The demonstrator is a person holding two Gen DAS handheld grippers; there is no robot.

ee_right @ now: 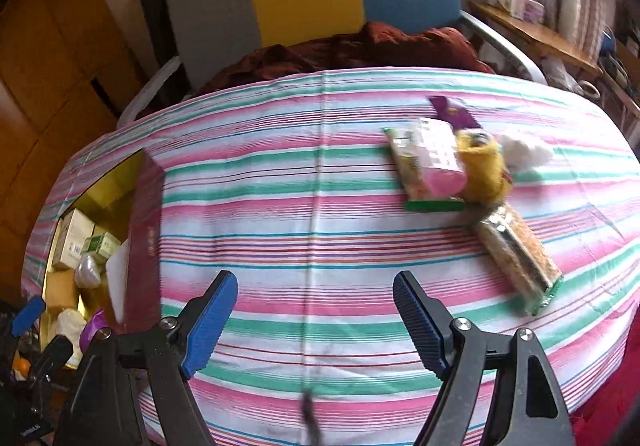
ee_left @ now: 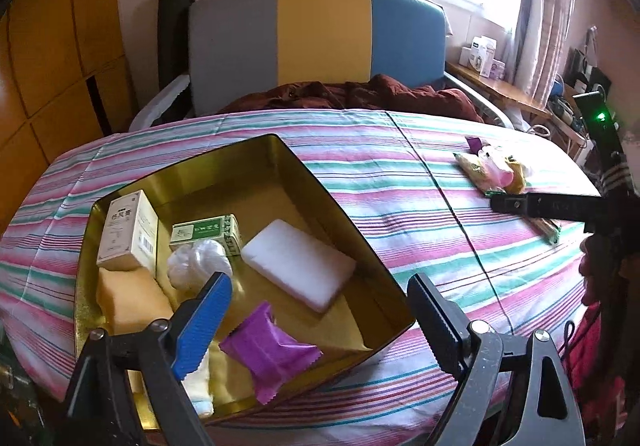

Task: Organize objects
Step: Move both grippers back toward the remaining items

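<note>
A gold-lined tin box point(ee_left: 332, 202) sits on the striped tablecloth and holds a white block point(ee_left: 298, 264), a cream carton point(ee_left: 126, 232), a green box point(ee_left: 208, 232), a white wad point(ee_left: 198, 264), a tan block point(ee_left: 128, 298) and a purple packet point(ee_left: 270, 358). My left gripper point(ee_left: 320, 320) is open and empty over the box's near corner. The box shows at the left in the right wrist view point(ee_right: 146, 238). My right gripper point(ee_right: 314, 322) is open and empty above bare cloth. Loose items lie ahead right of it: a pink-topped packet point(ee_right: 430, 162), a yellow object point(ee_right: 482, 162), a snack bar point(ee_right: 516, 256), a purple sachet point(ee_right: 454, 112).
A grey, yellow and blue chair point(ee_left: 320, 38) with a dark red cloth point(ee_left: 360, 94) stands behind the table. A wooden shelf with boxes point(ee_left: 484, 58) is at the right by the window. Wooden cabinets point(ee_left: 48, 46) stand at the left.
</note>
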